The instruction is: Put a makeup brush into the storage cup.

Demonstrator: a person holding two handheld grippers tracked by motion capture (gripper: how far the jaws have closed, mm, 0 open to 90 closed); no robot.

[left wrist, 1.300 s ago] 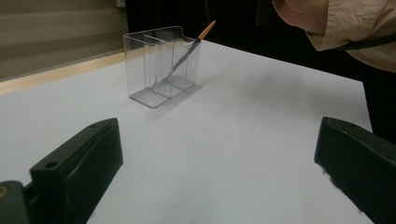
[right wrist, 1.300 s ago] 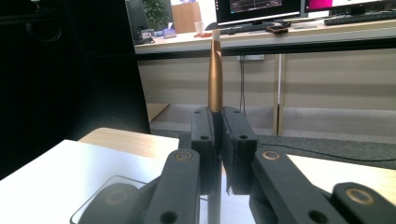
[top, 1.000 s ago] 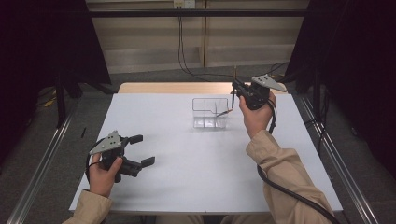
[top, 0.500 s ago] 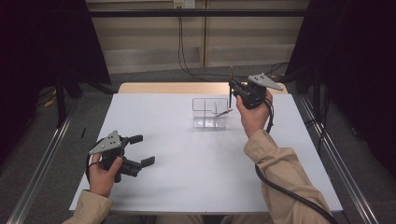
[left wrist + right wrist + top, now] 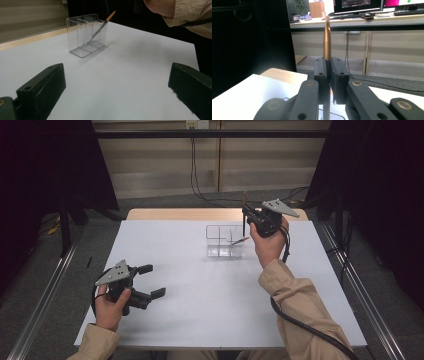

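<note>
A clear plastic holder with several compartments stands on the white table, right of centre toward the back. One slim stick with an orange end leans inside it. My right gripper is raised just right of and above the holder. It is shut on a second slim brown stick, held upright. My left gripper rests low near the front left of the table. Its jaws stand wide apart with nothing between them.
A wooden strip runs along the table's far edge, and cables lie on the floor behind it. Metal rails flank the table on both sides. A desk with monitors stands far behind in the right gripper view.
My right gripper has edged slightly left with the stick still upright in it. The left gripper has not moved.
</note>
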